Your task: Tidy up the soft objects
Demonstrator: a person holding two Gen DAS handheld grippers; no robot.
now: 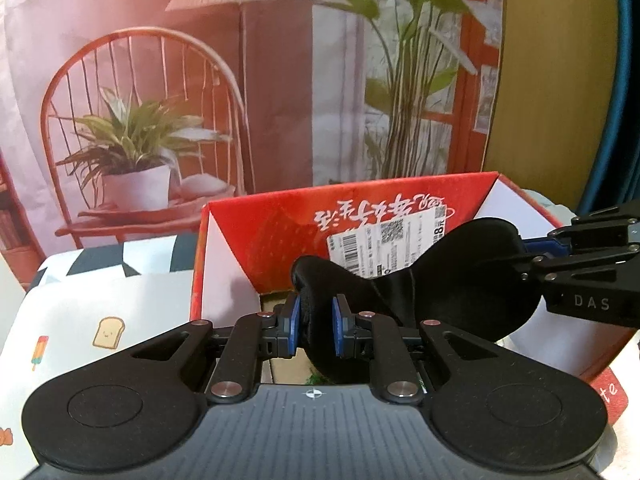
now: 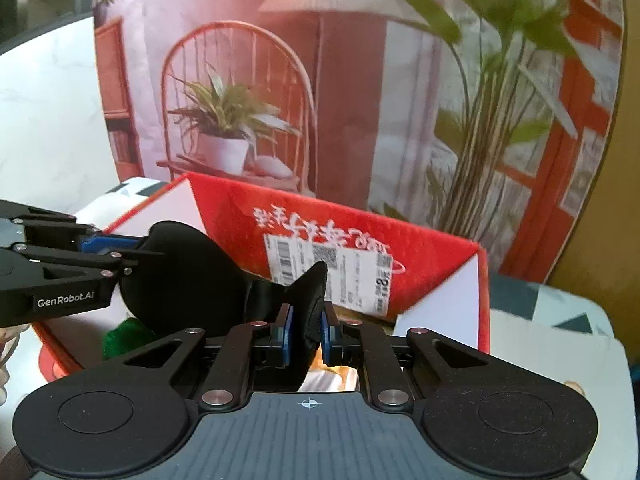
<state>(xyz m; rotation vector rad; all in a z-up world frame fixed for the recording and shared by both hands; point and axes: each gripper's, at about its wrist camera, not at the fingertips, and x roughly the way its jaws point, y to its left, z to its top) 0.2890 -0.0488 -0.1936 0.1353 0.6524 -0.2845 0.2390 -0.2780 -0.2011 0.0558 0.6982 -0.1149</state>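
Left gripper (image 1: 315, 326) and right gripper (image 2: 306, 334) are each clamping one end of a soft black padded eye mask (image 1: 460, 276), two rounded lobes, hanging stretched over the open red cardboard box (image 1: 280, 224); something green and fuzzy (image 2: 128, 334) is lying inside the box, below the mask
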